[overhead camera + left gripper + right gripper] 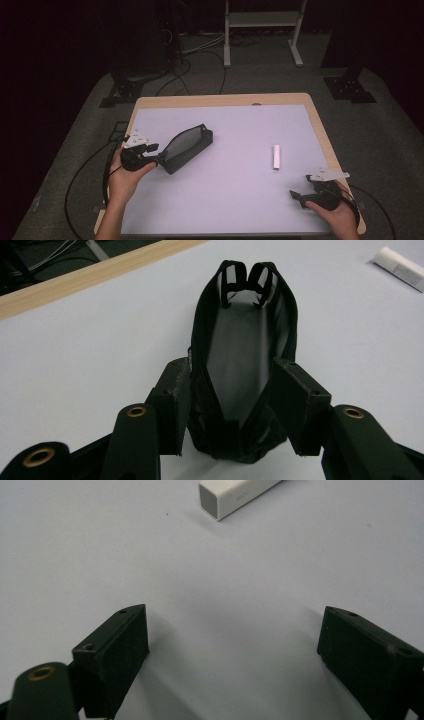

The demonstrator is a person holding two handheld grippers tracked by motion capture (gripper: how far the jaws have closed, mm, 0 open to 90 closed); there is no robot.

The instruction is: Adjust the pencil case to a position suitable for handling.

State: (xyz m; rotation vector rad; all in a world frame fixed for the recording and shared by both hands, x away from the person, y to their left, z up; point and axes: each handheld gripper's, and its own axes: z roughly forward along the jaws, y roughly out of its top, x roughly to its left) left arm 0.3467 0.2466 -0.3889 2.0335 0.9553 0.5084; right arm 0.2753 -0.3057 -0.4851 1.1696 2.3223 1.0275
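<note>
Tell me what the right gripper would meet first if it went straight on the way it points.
Probably the small white rectangular box; the right gripper aims just beside its near end, with bare table between, so it might slip past.

I see the pouch (187, 147) lying left of centre on the table (225, 100), its near end between my left gripper (152, 155) pads. The small box (276, 157) lies right of centre; my right gripper (296, 196) sits lower right.

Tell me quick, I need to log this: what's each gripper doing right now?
Left gripper: closed on the near end of the black mesh pouch.
Right gripper: open, holding nothing, short of the white box.
</note>
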